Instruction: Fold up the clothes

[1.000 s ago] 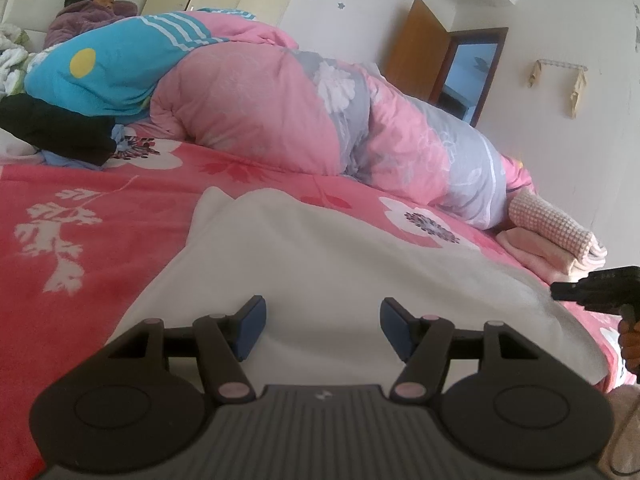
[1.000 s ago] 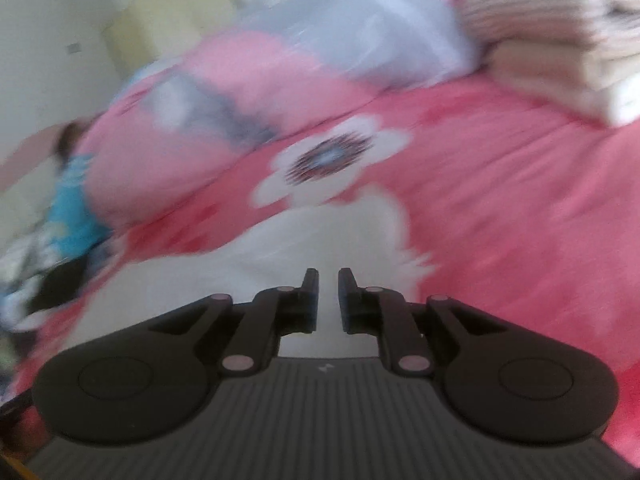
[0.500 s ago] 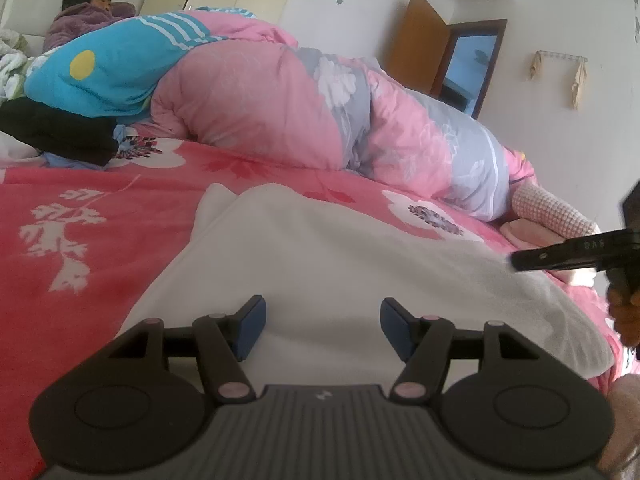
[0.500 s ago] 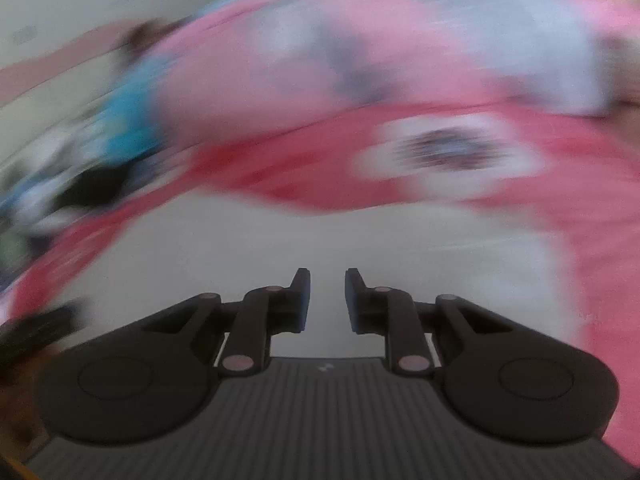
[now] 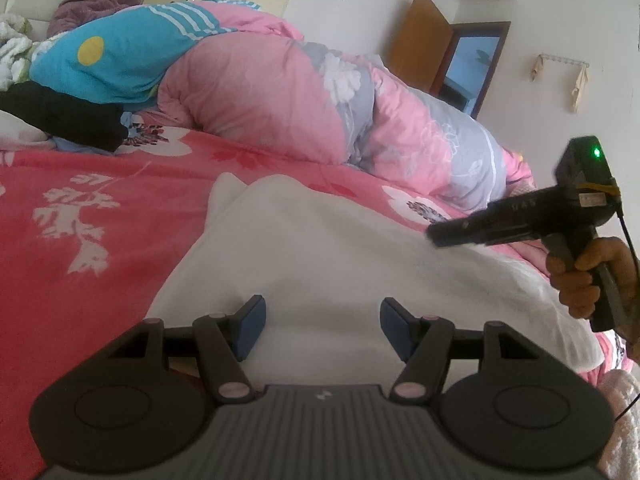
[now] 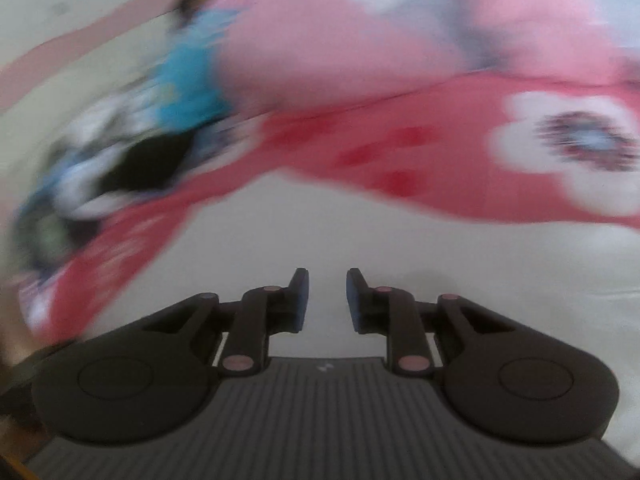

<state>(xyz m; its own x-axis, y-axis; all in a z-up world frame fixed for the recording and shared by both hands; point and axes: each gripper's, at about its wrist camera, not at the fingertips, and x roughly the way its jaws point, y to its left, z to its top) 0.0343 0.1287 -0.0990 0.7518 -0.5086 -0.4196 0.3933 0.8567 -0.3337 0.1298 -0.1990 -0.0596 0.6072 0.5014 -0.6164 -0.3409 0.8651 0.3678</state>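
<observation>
Left wrist view: white garment point(image 5: 320, 264) flat beneath spread left tool point(image 5: 322, 326); right tool point(image 6: 327, 300) slightly parted above it.

The left claw point(image 5: 322, 326) is black, with two linked arms fixed by pale pink round pins, blue pads point(image 5: 250, 328) on the fingertips, and a grey ribbed body with a small white mark in the middle. The right claw point(image 6: 327, 300) has the same black arms, pink pins, blue pads and grey ribbed body. Seen from the left wrist camera, the right claw has a black pistol-shaped handle with a green light, a thin black cable and a small label; the hand point(image 5: 592, 276) is around it.
</observation>
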